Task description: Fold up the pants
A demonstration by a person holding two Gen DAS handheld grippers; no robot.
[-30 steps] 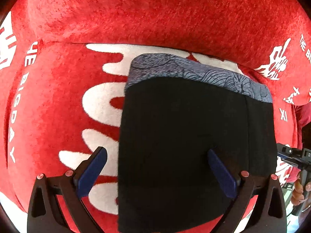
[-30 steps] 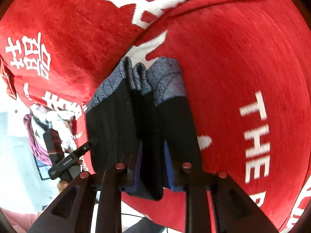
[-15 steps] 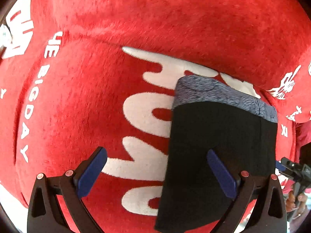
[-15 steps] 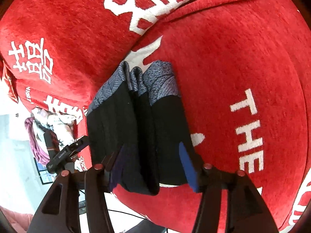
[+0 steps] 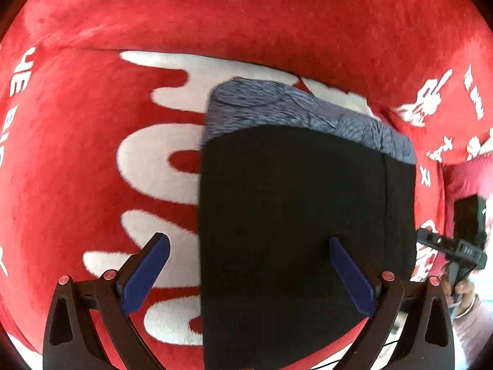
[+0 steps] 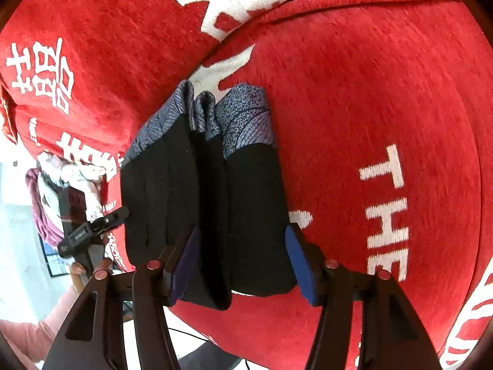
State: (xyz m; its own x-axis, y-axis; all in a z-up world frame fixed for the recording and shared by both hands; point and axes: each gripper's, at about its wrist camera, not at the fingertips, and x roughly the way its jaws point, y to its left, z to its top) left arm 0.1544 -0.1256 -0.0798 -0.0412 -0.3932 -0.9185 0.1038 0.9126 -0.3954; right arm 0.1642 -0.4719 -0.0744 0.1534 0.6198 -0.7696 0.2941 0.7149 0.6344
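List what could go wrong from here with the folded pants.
The folded pants lie near the edge of the red cover, so a nudge might slide them off. The right claw is open around the layers; withdrawing carelessly could snag and spread the fold. The left claw straddles one side edge and could catch it.

the folded black pants with a blue-grey patterned waistband [image 5: 292, 215] lie on a fuzzy red blanket with large white lettering [image 5: 92, 169], waistband at the far end. the left gripper [image 5: 249, 274] has its two blue-padded black fingers spread wide: the left pad [image 5: 144, 274] sits over the red and white blanket beside the pants' edge, the right pad [image 5: 351, 277] over the black cloth. at the right edge the other black gripper [image 5: 453, 249] shows, held in a hand, just beside the pants
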